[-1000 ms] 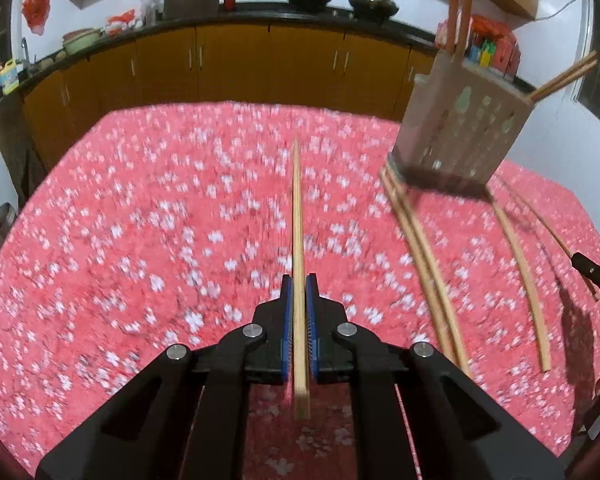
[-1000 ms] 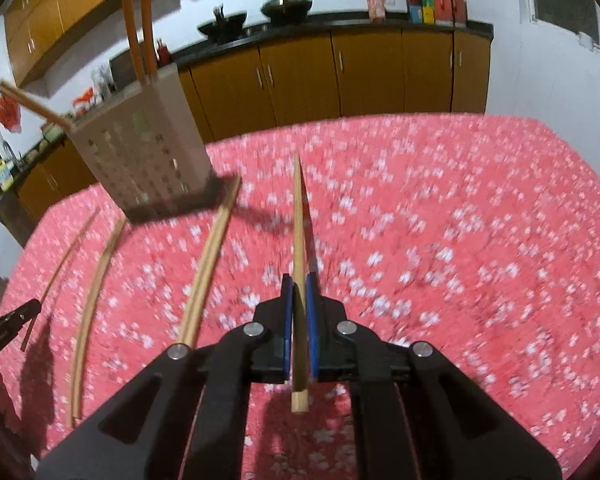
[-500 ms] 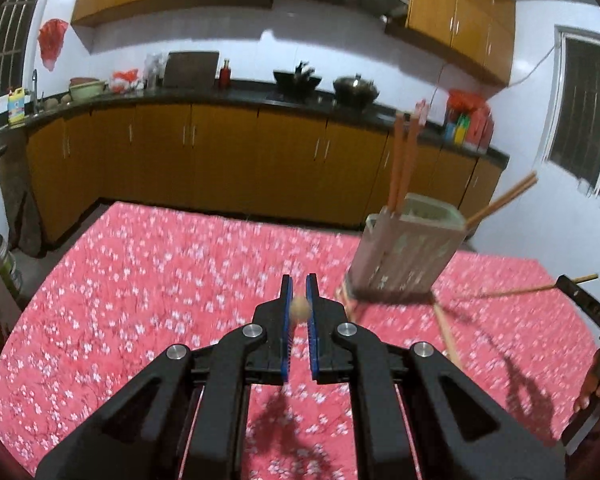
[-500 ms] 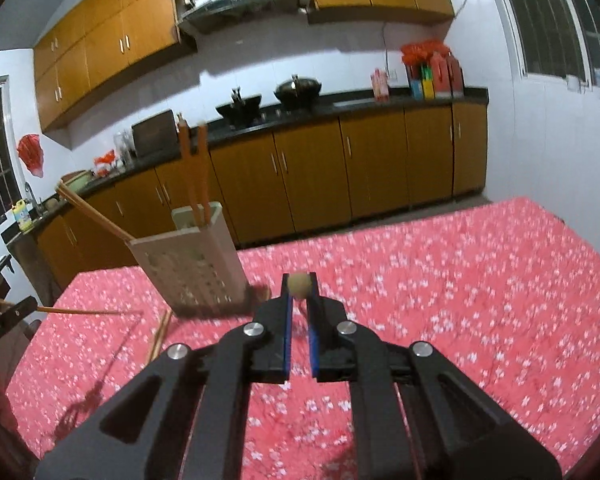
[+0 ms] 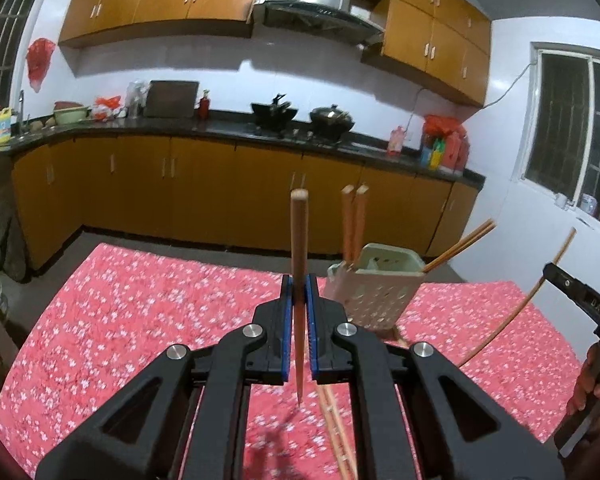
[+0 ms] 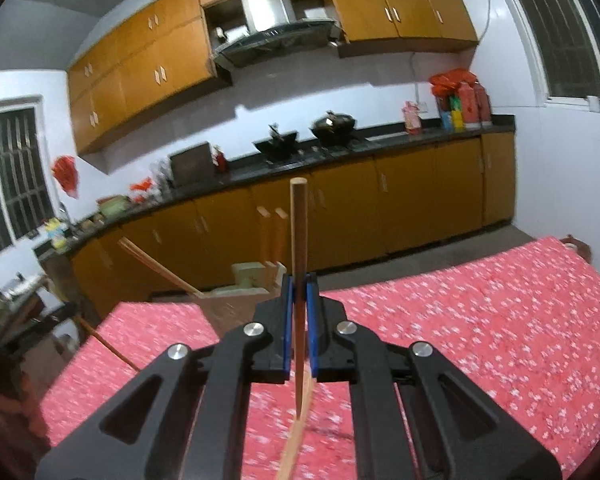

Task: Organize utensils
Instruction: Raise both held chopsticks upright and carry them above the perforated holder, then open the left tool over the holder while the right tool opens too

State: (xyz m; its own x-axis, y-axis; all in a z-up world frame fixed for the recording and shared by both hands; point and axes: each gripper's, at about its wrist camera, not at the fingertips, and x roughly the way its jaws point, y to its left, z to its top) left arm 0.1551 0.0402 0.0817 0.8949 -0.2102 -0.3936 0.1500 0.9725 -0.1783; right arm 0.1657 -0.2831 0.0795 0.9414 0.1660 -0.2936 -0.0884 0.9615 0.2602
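Observation:
My left gripper (image 5: 299, 292) is shut on a wooden chopstick (image 5: 299, 240) that stands upright, thin tip down, above the red flowered tablecloth (image 5: 140, 304). A pale perforated utensil holder (image 5: 374, 284) stands just right of it with several chopsticks in it. My right gripper (image 6: 299, 292) is shut on another upright chopstick (image 6: 299, 236); the holder (image 6: 244, 288) is behind and left of it. The right gripper and its chopstick (image 5: 512, 320) also show at the right edge of the left wrist view.
Loose chopsticks (image 5: 336, 432) lie on the cloth below the left gripper, and one (image 6: 296, 440) lies under the right gripper. Orange kitchen cabinets (image 5: 204, 188) and a dark counter with woks run behind the table.
Both grippers have lifted and tilted up, turning their chopsticks from flat on the cloth to upright. The view swung from the table to the kitchen wall.

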